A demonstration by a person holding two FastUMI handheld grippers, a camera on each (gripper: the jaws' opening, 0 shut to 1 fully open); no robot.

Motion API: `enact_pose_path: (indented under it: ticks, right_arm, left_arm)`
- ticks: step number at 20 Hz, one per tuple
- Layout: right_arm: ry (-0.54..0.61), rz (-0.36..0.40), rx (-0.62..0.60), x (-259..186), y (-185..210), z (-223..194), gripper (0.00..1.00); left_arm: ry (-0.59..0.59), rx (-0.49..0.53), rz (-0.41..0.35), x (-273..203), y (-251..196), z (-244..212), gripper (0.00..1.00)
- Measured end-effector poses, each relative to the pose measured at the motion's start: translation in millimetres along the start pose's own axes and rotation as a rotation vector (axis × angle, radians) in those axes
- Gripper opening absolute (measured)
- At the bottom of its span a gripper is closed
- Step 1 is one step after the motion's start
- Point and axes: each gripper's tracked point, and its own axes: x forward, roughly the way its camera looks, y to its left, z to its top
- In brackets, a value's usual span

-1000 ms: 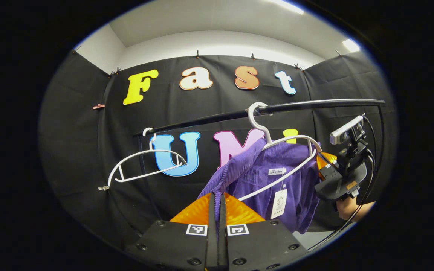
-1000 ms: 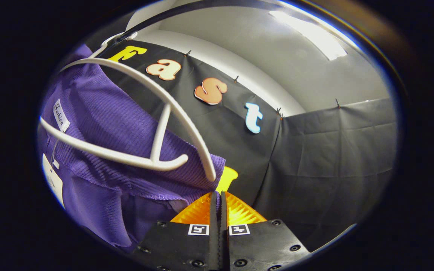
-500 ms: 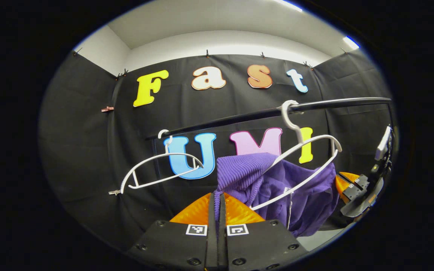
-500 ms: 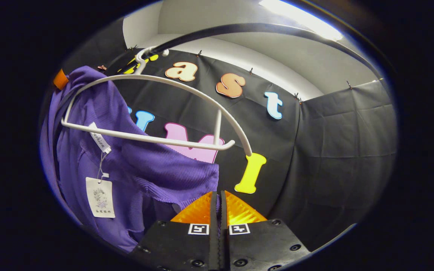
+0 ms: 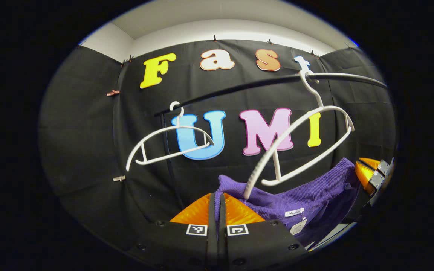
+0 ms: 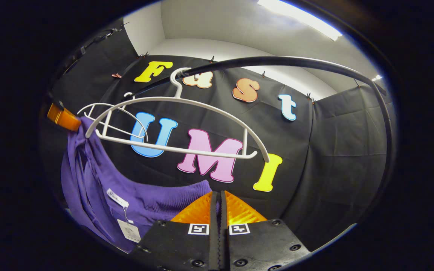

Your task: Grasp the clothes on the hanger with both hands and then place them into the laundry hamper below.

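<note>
1. A dark rail (image 5: 239, 87) runs across in front of the black cloth wall and carries the things; in the right gripper view it curves overhead (image 6: 296, 62).
2. Two white hangers hook over the rail: a near hanger (image 5: 307, 139) and a far hanger (image 5: 170, 145), well apart along the rail; both are bare.

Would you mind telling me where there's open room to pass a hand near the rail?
Free: between the two white hangers, the far one and the near one, under the rail. Crowded: below the near hanger, where the purple garment stretches between the left gripper and the right gripper.
</note>
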Motion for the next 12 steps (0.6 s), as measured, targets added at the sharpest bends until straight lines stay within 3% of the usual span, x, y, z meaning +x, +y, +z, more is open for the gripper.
enact_pose_path:
  ticks: [6,12]
  right_arm:
    - [0.016,0.116,-0.006,-32,40,2,0.05]
    - [0.045,0.191,0.005,-61,72,1,0.05]
  left_arm:
    - [0.035,-0.025,-0.109,-22,-46,-41,0.05]
    - [0.024,-0.071,-0.189,-42,-86,-38,0.05]
